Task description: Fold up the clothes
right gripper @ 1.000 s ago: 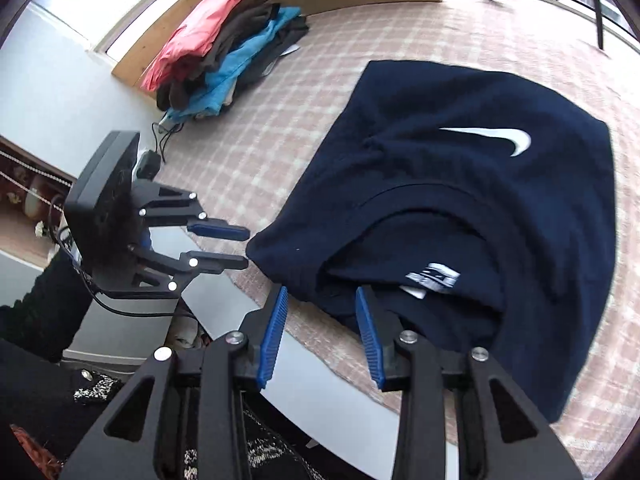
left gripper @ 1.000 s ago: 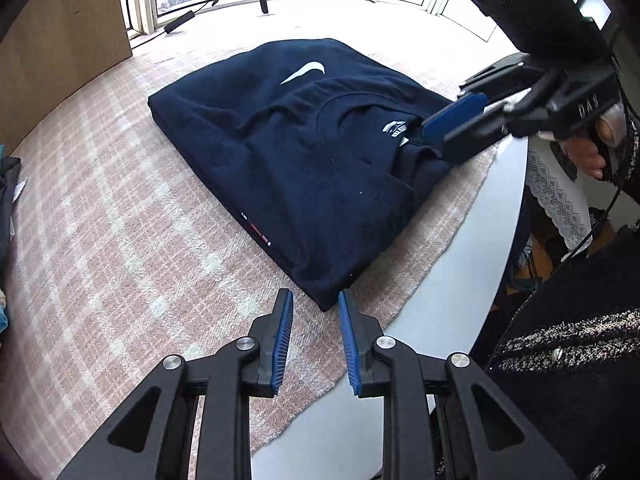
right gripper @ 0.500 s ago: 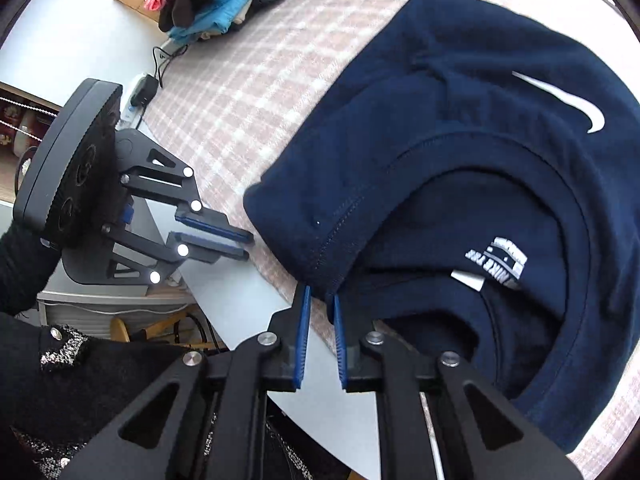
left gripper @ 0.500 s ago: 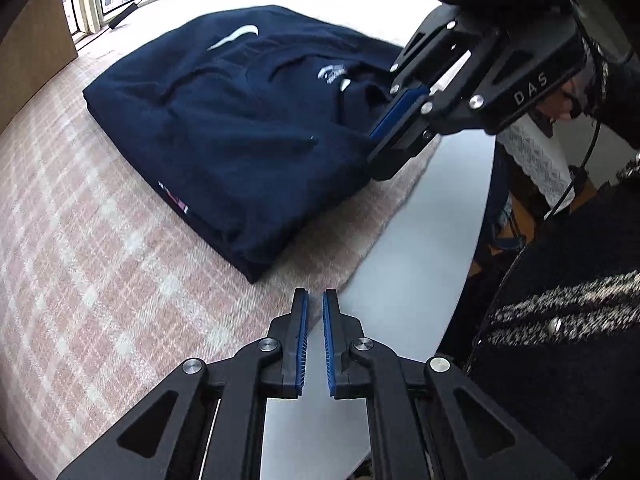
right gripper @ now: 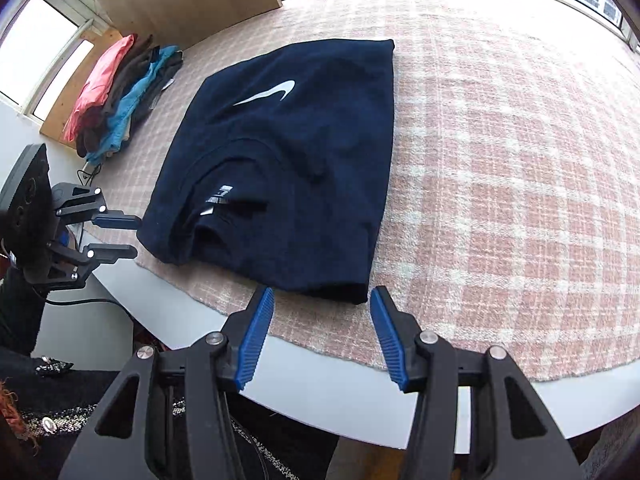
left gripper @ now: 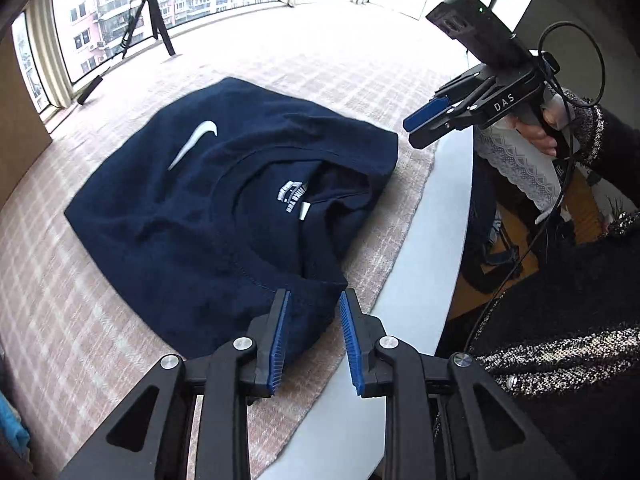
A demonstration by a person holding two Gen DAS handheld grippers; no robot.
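Overlapping gripper (left gripper: 314,340) hiding sweatshirt (left gripper: 208,200) corner

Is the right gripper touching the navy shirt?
Apart. The left wrist view shows the right gripper beyond the shirt corner, tablecloth between them, opening jaws empty.

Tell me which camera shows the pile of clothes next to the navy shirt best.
The right wrist view. It shows the pile of clothes whole, red, dark and blue pieces, lying on the checked cloth beyond the navy shirt. The left wrist view shows, at most, a blue scrap at its lower left edge.
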